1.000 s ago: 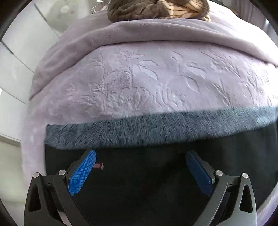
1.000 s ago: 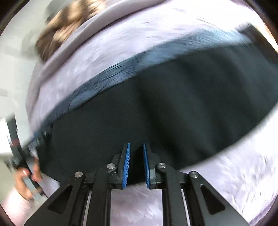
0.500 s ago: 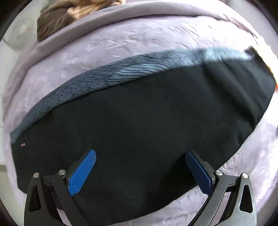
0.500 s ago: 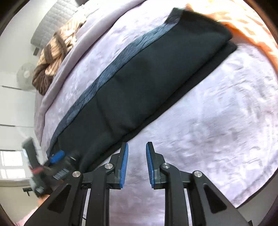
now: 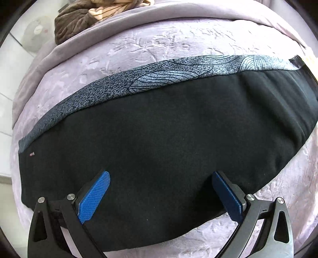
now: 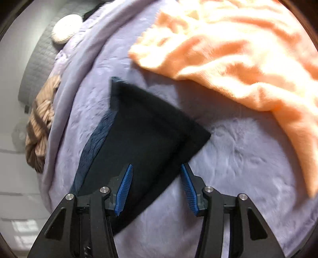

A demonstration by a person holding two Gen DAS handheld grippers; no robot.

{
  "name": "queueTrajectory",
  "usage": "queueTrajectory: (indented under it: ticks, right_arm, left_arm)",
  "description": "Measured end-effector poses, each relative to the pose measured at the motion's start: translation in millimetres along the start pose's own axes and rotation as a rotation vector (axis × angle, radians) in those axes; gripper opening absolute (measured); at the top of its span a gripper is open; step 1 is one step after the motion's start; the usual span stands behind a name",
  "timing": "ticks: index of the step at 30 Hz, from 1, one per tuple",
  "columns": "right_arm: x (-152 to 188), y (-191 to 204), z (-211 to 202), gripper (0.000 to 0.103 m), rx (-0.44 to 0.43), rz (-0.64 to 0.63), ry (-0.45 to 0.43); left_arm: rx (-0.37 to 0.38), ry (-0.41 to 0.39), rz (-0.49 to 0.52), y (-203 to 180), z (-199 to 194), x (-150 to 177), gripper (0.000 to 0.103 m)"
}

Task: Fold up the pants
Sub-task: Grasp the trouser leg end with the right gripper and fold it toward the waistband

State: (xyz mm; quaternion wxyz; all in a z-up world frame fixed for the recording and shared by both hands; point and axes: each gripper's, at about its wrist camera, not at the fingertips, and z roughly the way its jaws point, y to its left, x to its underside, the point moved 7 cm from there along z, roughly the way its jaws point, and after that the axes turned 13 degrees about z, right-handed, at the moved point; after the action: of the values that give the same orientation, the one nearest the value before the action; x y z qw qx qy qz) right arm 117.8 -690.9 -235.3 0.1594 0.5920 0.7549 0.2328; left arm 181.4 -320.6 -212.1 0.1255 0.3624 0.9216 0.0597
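Black pants [image 5: 159,139] with a grey-blue patterned stripe [image 5: 178,73] along the far side lie flat and lengthwise on a lilac blanket [image 5: 151,43]. My left gripper [image 5: 161,178] hovers wide open over the near part of the pants, nothing between its blue pads. In the right wrist view the pants' end [image 6: 147,127] lies with its corner pointing right. My right gripper [image 6: 156,170] is above that end, its jaws opening, with the near edge of the cloth showing in the gap below them, not pinched.
An orange fuzzy garment [image 6: 238,47] lies crumpled just beyond the pants' end on the blanket [image 6: 248,158]. A brown and beige knotted cloth [image 5: 91,15] lies at the far edge. A white fan [image 5: 37,33] stands off the bed at the left.
My right gripper swung along the pants to their end near the orange garment and its jaws widened. The left gripper shifted along the pants, then stayed put, still wide open.
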Motion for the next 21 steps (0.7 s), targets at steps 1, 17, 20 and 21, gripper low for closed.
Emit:
queueTrajectory:
  ticks: [1,17,20,21]
  right_arm:
    - [-2.7,-0.5,0.3,0.025,-0.017,0.012,0.002]
    - [-7.8,31.5,-48.4,0.054,0.086,-0.285,-0.138]
    - [-26.1,18.1,-47.5,0.054,0.132,-0.156,-0.169]
    - [-27.2,6.1,-45.1,0.054,0.108,-0.070,-0.145]
  left_arm:
    - [0.000,0.002,-0.002,-1.1,-0.7,2.0,0.103]
    - [-0.008,-0.059,0.024,9.5,-39.5,-38.9,0.103]
    - [0.010,-0.046,-0.001,9.0,-32.8,-46.5,0.103]
    - [0.020,-0.040,-0.006,5.5,-30.5,-46.1,0.103]
